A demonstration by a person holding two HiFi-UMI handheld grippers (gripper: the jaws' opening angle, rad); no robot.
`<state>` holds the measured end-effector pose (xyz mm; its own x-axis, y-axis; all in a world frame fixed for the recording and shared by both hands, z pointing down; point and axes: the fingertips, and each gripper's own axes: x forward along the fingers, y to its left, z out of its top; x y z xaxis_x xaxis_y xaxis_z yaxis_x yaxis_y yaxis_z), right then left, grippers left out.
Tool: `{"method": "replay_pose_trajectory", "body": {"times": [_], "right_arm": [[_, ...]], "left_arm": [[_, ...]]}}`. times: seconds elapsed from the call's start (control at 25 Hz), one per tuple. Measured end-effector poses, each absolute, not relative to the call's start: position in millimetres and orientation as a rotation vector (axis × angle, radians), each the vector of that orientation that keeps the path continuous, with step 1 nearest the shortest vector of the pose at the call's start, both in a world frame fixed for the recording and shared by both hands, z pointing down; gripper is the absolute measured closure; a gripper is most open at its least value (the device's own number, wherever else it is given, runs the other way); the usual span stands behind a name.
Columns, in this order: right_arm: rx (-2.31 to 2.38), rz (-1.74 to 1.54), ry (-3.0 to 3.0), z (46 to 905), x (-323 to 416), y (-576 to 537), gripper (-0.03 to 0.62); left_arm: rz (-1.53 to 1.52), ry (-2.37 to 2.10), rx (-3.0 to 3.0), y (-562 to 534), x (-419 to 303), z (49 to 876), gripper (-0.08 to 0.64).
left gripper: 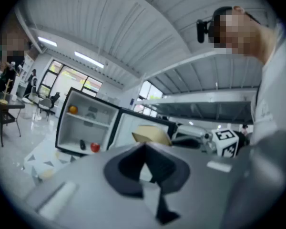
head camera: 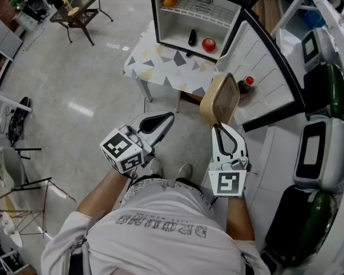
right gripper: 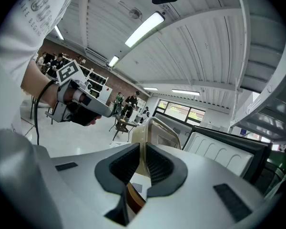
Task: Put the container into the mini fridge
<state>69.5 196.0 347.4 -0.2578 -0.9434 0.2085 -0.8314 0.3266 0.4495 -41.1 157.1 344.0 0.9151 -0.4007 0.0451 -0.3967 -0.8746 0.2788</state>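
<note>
My right gripper (head camera: 219, 126) is shut on the rim of a beige lidded container (head camera: 219, 98) and holds it on edge in front of the open door (head camera: 258, 73) of the mini fridge (head camera: 195, 16). In the right gripper view the pads (right gripper: 152, 163) pinch the container (right gripper: 155, 130). My left gripper (head camera: 169, 117) hangs to the left of it, shut with nothing between its pads. In the left gripper view its tips (left gripper: 144, 147) meet, and the container (left gripper: 152, 133) and the fridge (left gripper: 86, 123) lie beyond.
The fridge stands on a small patterned table (head camera: 160, 62). It holds an orange (head camera: 169, 0), a dark item (head camera: 192, 37) and a red apple (head camera: 208, 44); a red-capped bottle (head camera: 246, 86) sits in the door. White and green machines (head camera: 318, 153) line the right side.
</note>
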Motion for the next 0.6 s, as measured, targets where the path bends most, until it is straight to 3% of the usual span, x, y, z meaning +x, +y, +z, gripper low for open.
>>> {"method": "replay_pose_trajectory", "body": {"times": [0.6], "right_arm": [[1.551, -0.374, -2.192, 342.9, 70.0, 186.5, 0.554]], "left_arm": [[-0.029, -0.608, 2.804, 153.0, -37.1, 339.3, 0.552]]}}
